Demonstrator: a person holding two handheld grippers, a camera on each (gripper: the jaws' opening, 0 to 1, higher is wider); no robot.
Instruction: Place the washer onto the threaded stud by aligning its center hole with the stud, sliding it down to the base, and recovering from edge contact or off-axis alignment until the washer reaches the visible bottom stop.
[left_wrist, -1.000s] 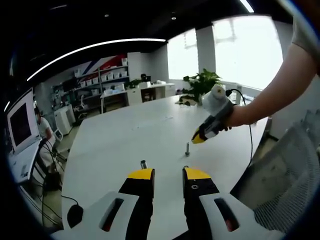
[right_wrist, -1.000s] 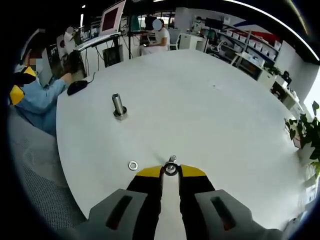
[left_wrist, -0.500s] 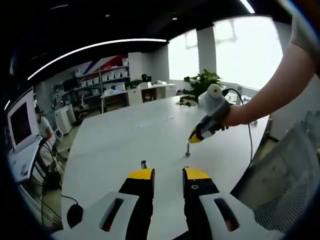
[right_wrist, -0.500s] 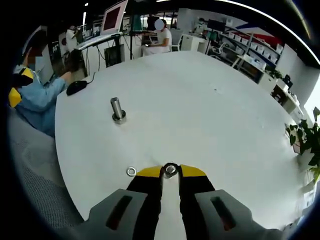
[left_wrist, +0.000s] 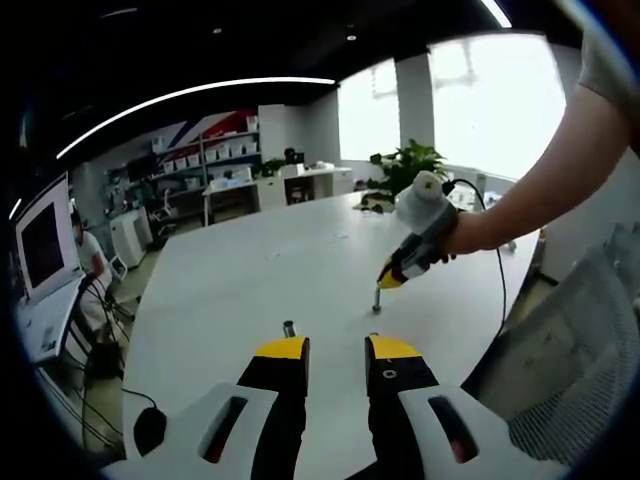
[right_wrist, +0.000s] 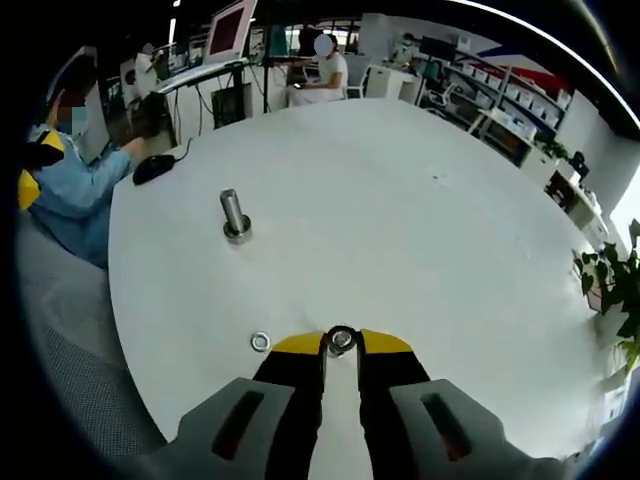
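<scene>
Right gripper (right_wrist: 341, 341) stays clamped on washer (right_wrist: 341, 339) (atop stud); left gripper (left_wrist: 335, 346) open, unmoved.

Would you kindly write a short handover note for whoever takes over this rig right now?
Left tool: open, empty, above the table.
Right tool: shut on the washer, held at the top of the small stud.
Elsewhere: a larger stud stands free, and a spare washer lies flat beside the right tool's tips.
Done: washer in grasp, over the stud.
Left: centre the hole and slide it down to the base. I cannot tell if the hole is over the tip yet.
</scene>
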